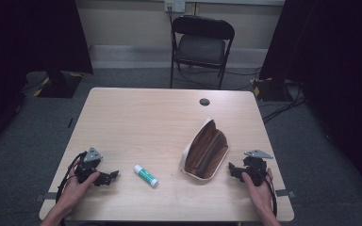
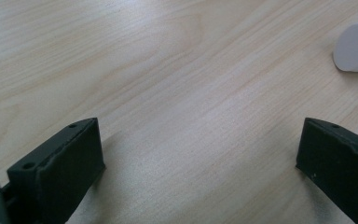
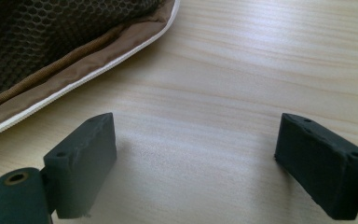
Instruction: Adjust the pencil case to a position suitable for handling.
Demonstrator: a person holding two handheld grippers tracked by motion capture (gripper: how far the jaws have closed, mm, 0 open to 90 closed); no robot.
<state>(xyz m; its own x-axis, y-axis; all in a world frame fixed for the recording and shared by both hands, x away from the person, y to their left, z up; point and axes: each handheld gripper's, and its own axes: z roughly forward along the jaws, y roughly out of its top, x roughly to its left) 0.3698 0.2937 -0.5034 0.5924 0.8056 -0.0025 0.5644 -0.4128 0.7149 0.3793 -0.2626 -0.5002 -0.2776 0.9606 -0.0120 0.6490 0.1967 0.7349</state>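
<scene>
A glue stick (image 1: 146,175) with a white cap and green body lies on the wooden table (image 1: 141,117) near its front edge. Its white cap (image 2: 356,47) appears at the upper right of the left gripper view. An open pencil case (image 1: 205,150), white outside and brown inside, lies right of it; its brown lining and mesh (image 3: 51,56) show in the right gripper view. My left gripper (image 1: 111,176) rests on the table left of the glue stick, open and holding nothing. My right gripper (image 1: 232,170) rests just right of the case, open and holding nothing.
A black folding chair (image 1: 201,44) stands beyond the table's far edge. A dark round cable hole (image 1: 204,101) sits near the table's far right. Dark curtains hang at both sides, with cables on the floor at the right.
</scene>
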